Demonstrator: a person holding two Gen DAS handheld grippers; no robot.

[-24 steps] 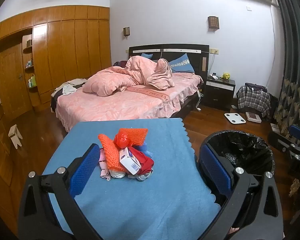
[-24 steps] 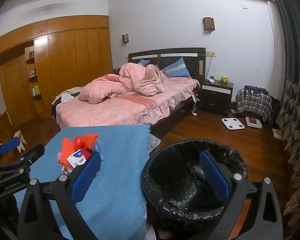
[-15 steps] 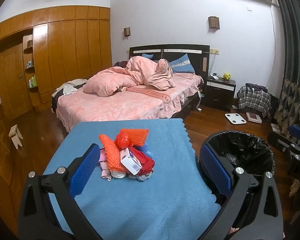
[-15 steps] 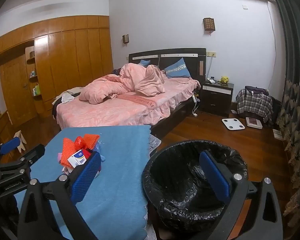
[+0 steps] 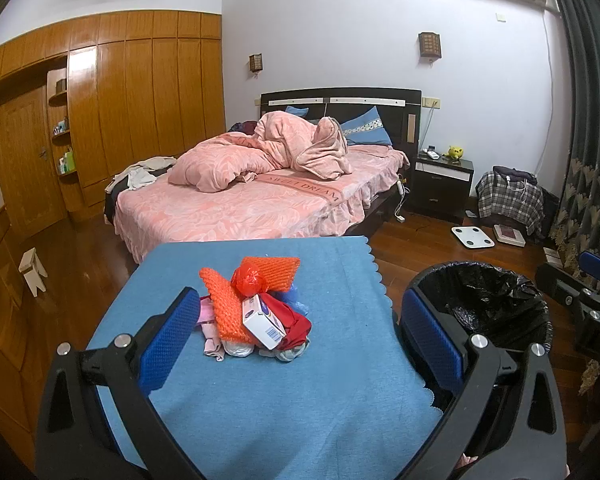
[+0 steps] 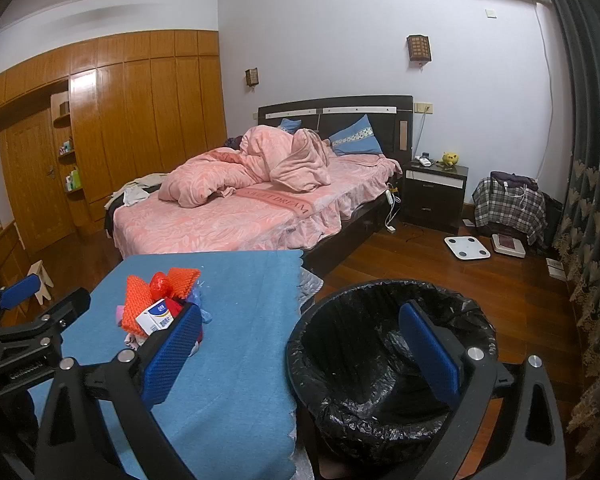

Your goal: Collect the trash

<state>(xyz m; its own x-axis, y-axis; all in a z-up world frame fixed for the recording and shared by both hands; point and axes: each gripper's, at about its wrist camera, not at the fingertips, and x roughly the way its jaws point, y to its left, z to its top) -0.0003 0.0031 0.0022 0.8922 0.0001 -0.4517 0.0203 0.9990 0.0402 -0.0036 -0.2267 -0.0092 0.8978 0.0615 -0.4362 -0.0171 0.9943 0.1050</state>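
A trash pile (image 5: 256,312) lies on the blue-clothed table (image 5: 284,408): orange foam netting, a red bag knot, a white and blue box, red and pink scraps. It also shows in the right wrist view (image 6: 162,308). A black-lined bin (image 6: 384,364) stands on the floor right of the table, also in the left wrist view (image 5: 488,304). My left gripper (image 5: 300,340) is open and empty, held just short of the pile. My right gripper (image 6: 300,352) is open and empty, hovering over the gap between table and bin.
A pink bed (image 5: 260,196) stands behind the table. A dark nightstand (image 5: 440,188), a white scale (image 5: 472,236) and a plaid-covered heap (image 5: 508,200) are at the far right. Wooden wardrobes (image 5: 100,120) line the left wall, with a small stool (image 5: 34,272) nearby.
Both views have shifted very slightly; the pile sits a touch nearer the left gripper. Both grippers stay open and empty.
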